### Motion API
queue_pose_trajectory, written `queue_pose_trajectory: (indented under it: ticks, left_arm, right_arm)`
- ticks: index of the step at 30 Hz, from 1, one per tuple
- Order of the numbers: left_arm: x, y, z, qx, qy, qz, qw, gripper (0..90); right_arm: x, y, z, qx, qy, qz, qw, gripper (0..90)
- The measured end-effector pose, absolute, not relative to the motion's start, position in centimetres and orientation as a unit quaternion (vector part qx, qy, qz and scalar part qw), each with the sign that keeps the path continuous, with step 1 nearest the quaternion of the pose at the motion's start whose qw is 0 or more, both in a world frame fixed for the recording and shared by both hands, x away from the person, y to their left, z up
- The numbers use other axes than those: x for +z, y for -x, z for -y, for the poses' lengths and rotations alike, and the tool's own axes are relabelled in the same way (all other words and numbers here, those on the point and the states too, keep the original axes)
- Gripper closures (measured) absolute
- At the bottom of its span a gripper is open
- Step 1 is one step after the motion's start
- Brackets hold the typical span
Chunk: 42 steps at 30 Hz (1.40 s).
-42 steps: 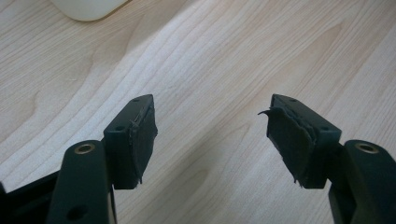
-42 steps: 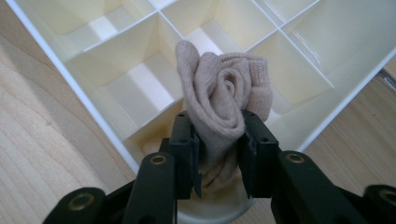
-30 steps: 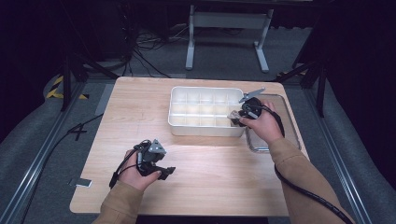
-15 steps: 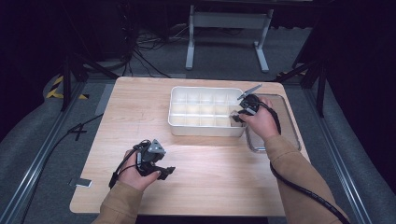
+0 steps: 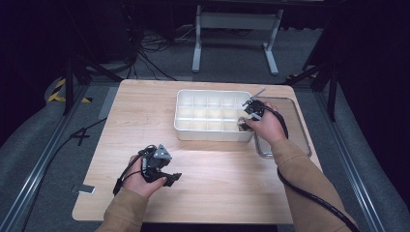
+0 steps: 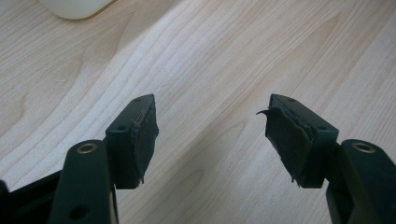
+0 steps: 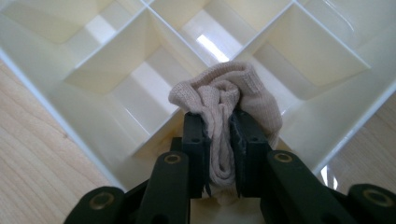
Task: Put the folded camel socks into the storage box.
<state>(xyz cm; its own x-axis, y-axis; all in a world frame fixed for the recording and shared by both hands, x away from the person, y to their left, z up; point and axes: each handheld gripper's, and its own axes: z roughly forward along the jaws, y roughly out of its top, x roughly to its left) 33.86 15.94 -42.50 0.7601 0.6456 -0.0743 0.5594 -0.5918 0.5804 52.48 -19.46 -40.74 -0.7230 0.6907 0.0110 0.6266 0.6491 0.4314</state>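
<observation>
A bunched beige cloth [image 7: 227, 109] is clamped between the jaws of the right tool [image 7: 219, 140], which have just been closing on it; in the right gripper view the cloth is seen pinched between the two black pads and bulging out above them. It is held over the near right corner of a white compartment tray [image 5: 186, 131], just above the dividers, and whether it touches them cannot be told. In the high view the right tool [image 5: 245, 121] is seen at the tray's right end, with a clear shallow tray [image 5: 302, 130] lying just beside it on the right. The left tool [image 5: 169, 179] is held low over the near left part of the tabletop [image 5: 222, 174], well apart from the tray, with its jaws spread wide and nothing between them; the worn pads are seen over bare wood in the left gripper view [image 6: 212, 135]. The tabletop is of pale wood with a visible grain. Around it a grey floor [image 5: 43, 159] is seen, with black cables [image 5: 145, 58] and a metal stand [image 5: 237, 29] in the dark room beyond.
</observation>
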Motion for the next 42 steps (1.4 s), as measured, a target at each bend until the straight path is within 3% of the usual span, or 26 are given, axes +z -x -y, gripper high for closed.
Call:
queue_pose_trajectory:
  ticks: [16,22,29,42]
  left_arm:
    - [-42.6,-33.9,-16.0,0.068,-0.889,-0.337,0.303,34.4]
    - [-42.5,-34.0,-16.0,0.070,-0.887,-0.338,0.308,34.0]
    - [-42.1,-34.2,-16.3,0.072,-0.886,-0.338,0.310,33.9]
    - [-41.6,-33.6,-16.8,0.072,-0.885,-0.338,0.313,34.1]
  right_arm:
    - [-42.2,-53.5,18.5,0.153,-0.369,-0.914,0.062,76.3]
    - [-41.6,-52.8,18.8,0.175,-0.355,-0.915,0.074,69.7]
    - [-40.4,-51.7,19.7,0.217,-0.354,-0.906,0.082,56.1]
    - [-36.3,-47.7,21.3,0.325,-0.309,-0.887,0.109,49.4]
